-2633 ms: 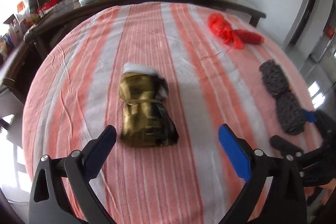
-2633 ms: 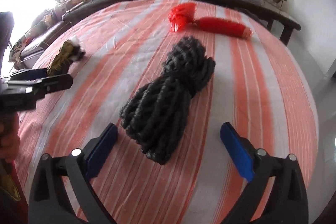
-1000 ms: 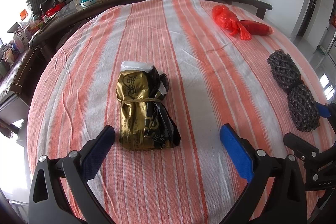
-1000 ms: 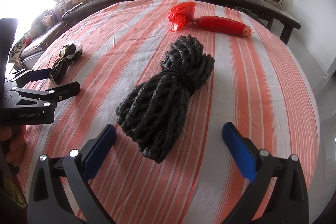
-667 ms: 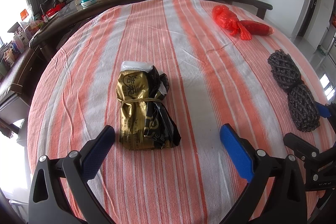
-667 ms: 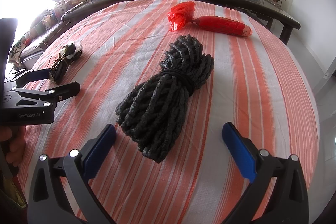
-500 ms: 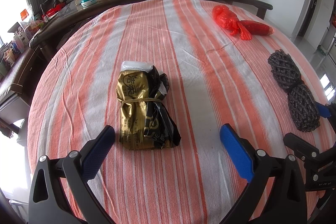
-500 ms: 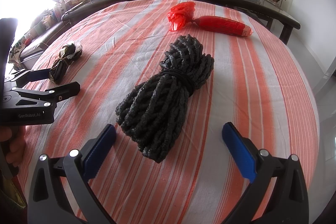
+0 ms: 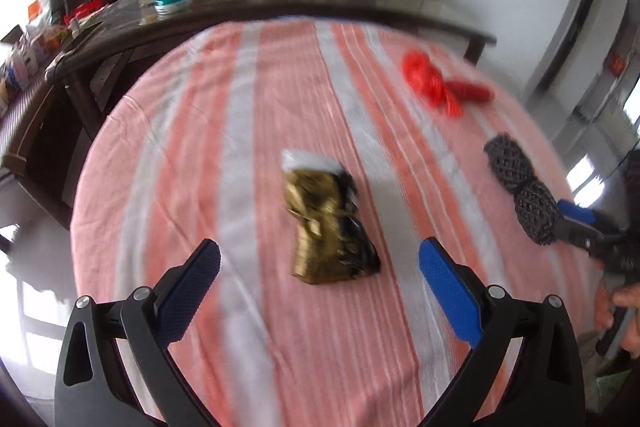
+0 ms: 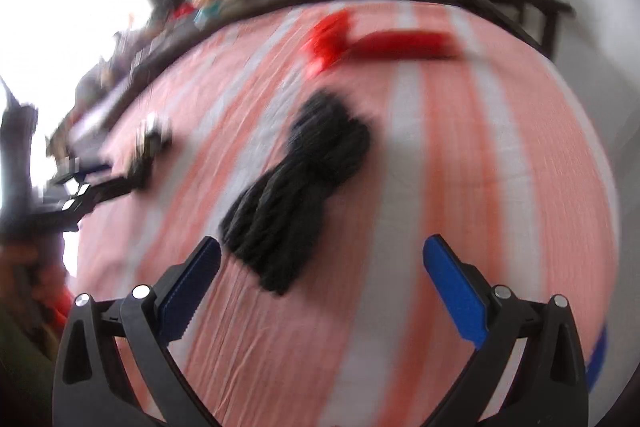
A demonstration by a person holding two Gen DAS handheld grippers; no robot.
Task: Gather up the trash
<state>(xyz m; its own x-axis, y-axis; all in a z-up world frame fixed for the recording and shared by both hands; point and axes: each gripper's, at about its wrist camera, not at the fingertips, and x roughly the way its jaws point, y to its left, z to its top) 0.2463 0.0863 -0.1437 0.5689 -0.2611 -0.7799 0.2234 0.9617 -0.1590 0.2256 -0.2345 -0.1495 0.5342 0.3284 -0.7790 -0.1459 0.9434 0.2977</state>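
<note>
A tied gold and black wrapper bundle [image 9: 326, 227] lies on the striped cloth just ahead of my open left gripper [image 9: 320, 285], between the lines of its two fingers. A black rope bundle [image 10: 298, 197] lies ahead of my open right gripper [image 10: 322, 285], nearer its left finger. That rope [image 9: 520, 191] also shows at the right in the left wrist view, with the right gripper's blue fingertip [image 9: 576, 213] beside it. A red plastic bag with a red roll [image 10: 380, 43] lies farther back; in the left wrist view the red bag [image 9: 434, 85] is at the far right. Both views are blurred.
An orange and white striped cloth [image 9: 248, 131] covers the round table. A dark sideboard [image 9: 280, 7] with bowls, fruit and a plant stands behind it. A hand [image 9: 624, 311] holds the right gripper at the right edge. The left gripper [image 10: 86, 197] shows at left in the right wrist view.
Both grippers have shifted after holding still, so both views are now blurred. The wrapper bundle and the rope sit farther ahead in their views. The jaws stay wide open.
</note>
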